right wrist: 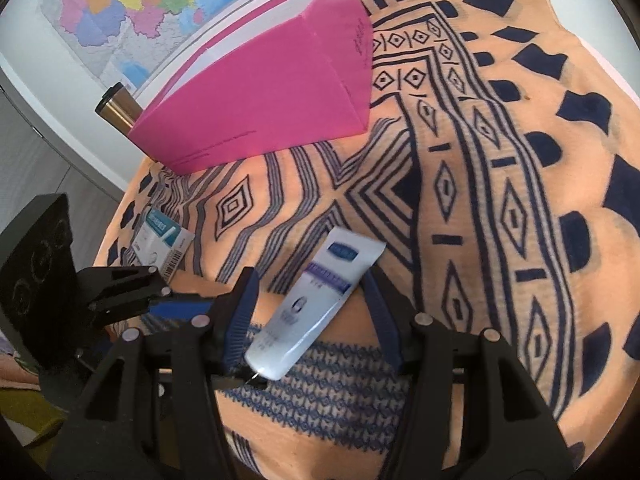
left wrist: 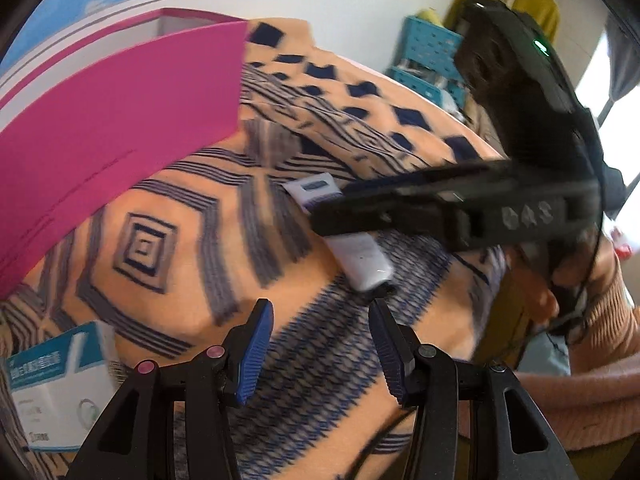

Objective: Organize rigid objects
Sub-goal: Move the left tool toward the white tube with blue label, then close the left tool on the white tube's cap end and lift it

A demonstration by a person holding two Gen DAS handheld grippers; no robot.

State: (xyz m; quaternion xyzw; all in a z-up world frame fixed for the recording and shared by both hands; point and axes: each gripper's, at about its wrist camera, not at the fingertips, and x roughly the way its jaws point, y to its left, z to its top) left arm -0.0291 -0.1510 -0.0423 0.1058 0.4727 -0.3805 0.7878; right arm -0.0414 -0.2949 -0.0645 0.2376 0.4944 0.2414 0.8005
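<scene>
Reaching for white tube [right wrist: 316,304] lying flat near pink box [right wrist: 264,92] | right gripper [right wrist: 308,316] open, tube between blue fingers, not pinched | left gripper [left wrist: 320,344] open, empty | tube looks light, squishy, slippery: grab its middle.

Both views bright, daylight; left wrist view blown out at window [left wrist: 616,92], right edge. Heavy fisheye bend + black vignette in corners, both cams. Motion blur strong in left view: orange cloth w/ navy geometric print [left wrist: 168,200] smeared, white plastic tube [left wrist: 360,256] soft. Right view sharper at far edge of cloth, tube [right wrist: 316,300] slightly soft. Shadows soft, faint. No hard glare on glossy pink cardboard box [right wrist: 272,92].
</scene>
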